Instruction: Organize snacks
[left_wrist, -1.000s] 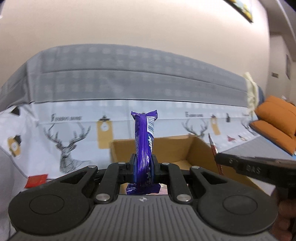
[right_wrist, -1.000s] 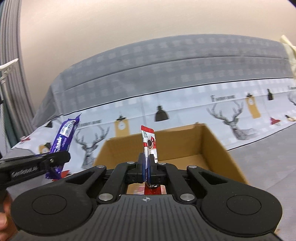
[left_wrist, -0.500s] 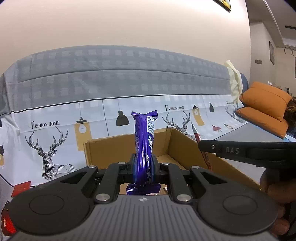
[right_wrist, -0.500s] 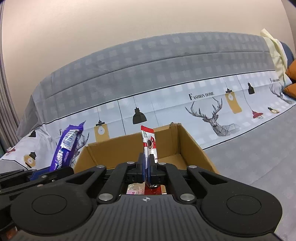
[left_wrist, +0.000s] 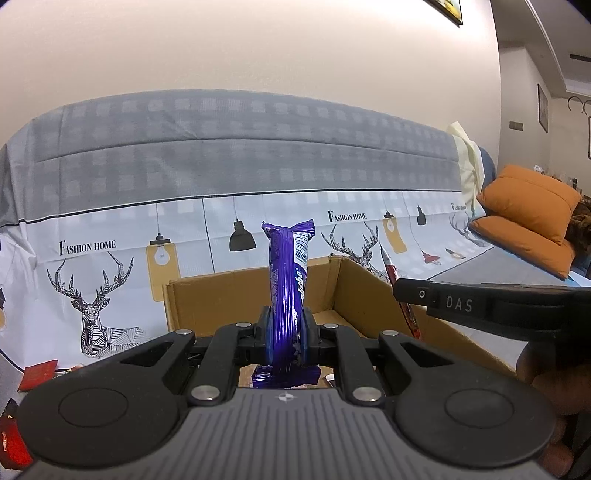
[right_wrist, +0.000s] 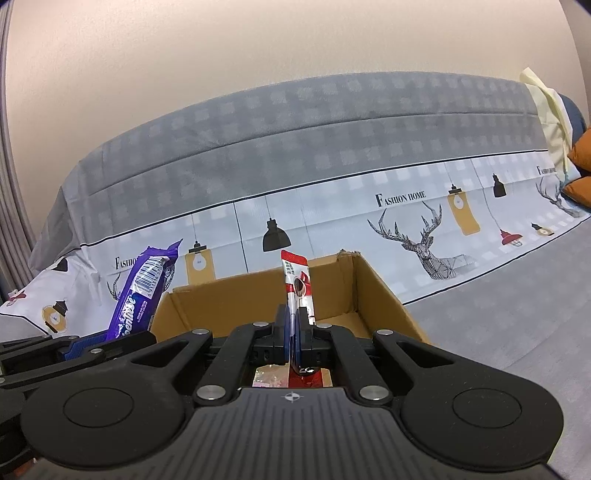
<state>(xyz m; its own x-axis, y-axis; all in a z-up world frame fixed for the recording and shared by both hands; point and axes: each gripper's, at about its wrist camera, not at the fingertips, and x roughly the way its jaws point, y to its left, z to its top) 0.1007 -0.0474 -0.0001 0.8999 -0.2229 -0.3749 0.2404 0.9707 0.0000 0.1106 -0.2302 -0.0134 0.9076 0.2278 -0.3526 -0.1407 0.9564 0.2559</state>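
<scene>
My left gripper (left_wrist: 285, 328) is shut on a purple snack bar (left_wrist: 287, 280) that stands upright, over the near edge of an open cardboard box (left_wrist: 221, 295). My right gripper (right_wrist: 294, 332) is shut on a thin red and white sachet (right_wrist: 298, 288), upright over the same box (right_wrist: 373, 291). In the left wrist view the right gripper (left_wrist: 480, 306) reaches in from the right with the sachet (left_wrist: 391, 266). In the right wrist view the left gripper (right_wrist: 74, 347) sits at the left with the purple bar (right_wrist: 144, 291). Some packets lie inside the box (right_wrist: 269, 378).
The box sits on a sofa covered by a grey and white printed cloth (left_wrist: 110, 258). Red packets (left_wrist: 37, 374) lie on the cloth at the left. Orange cushions (left_wrist: 528, 218) are at the far right.
Both views have swung right along the sofa and the box now sits more centred under both grippers. Both grippers keep their hold on their snacks.
</scene>
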